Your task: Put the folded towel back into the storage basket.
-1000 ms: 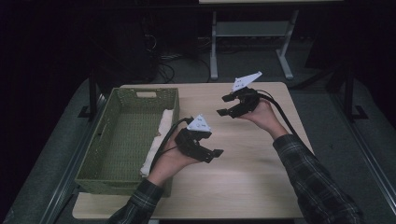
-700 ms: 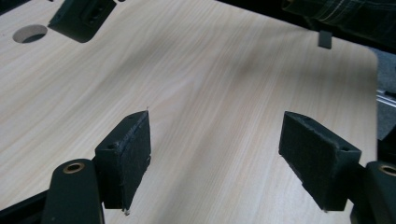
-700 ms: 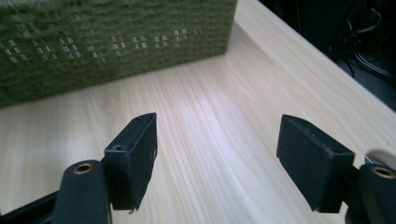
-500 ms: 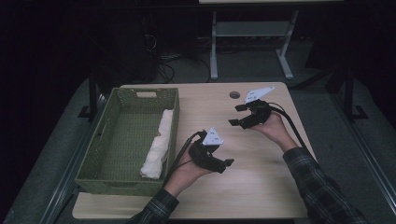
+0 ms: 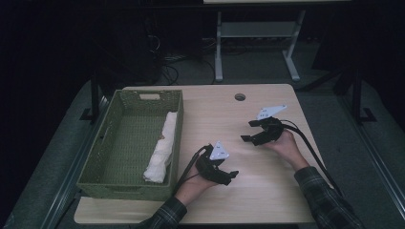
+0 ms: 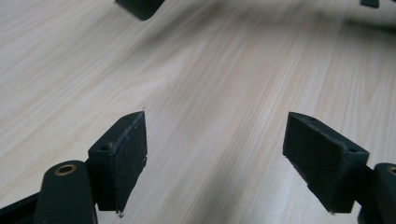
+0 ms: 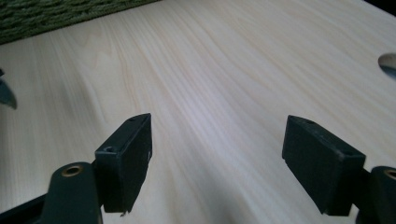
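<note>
High view, left hand-held gripper (image 5: 228,175): held low over the bare tabletop (image 5: 267,191), jaws apart, nothing between them.
High view, right hand-held gripper (image 5: 249,130): seen across from the left one, jaws apart and empty; they have just been opening.
High view, basket (image 5: 177,143): seen beside the left hand-held gripper, with a white rolled cloth (image 5: 162,148) along its near wall.
Left gripper view: pads (image 6: 123,156) wide apart over wood grain.
Right gripper view: pads (image 7: 126,158) wide apart; basket edge (image 7: 56,14) well ahead.
</note>
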The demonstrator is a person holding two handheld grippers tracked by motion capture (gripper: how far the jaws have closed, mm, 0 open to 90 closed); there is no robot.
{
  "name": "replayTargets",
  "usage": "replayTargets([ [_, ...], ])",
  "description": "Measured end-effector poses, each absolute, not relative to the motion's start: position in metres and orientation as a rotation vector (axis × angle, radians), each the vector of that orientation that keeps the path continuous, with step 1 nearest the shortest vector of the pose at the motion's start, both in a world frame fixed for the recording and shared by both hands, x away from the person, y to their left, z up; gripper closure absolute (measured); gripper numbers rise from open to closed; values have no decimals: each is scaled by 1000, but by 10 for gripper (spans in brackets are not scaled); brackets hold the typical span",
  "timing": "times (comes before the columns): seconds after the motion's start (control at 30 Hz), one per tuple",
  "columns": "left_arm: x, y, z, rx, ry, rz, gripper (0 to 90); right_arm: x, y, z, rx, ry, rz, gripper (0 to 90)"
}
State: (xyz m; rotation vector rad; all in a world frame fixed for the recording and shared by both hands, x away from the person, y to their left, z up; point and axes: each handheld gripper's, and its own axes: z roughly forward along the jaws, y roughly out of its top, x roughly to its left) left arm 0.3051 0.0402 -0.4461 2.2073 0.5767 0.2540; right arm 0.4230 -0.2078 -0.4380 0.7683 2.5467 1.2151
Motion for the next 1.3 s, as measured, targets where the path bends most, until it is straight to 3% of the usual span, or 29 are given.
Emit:
replayTargets([
  [0.7,304,35,-472,2270,578,210,179,398,-228,-481,832,2511,1132,186],
  [1.3,306,33,-479,2281,565,235,138,403,-229,-483,903,2539,1107,145],
])
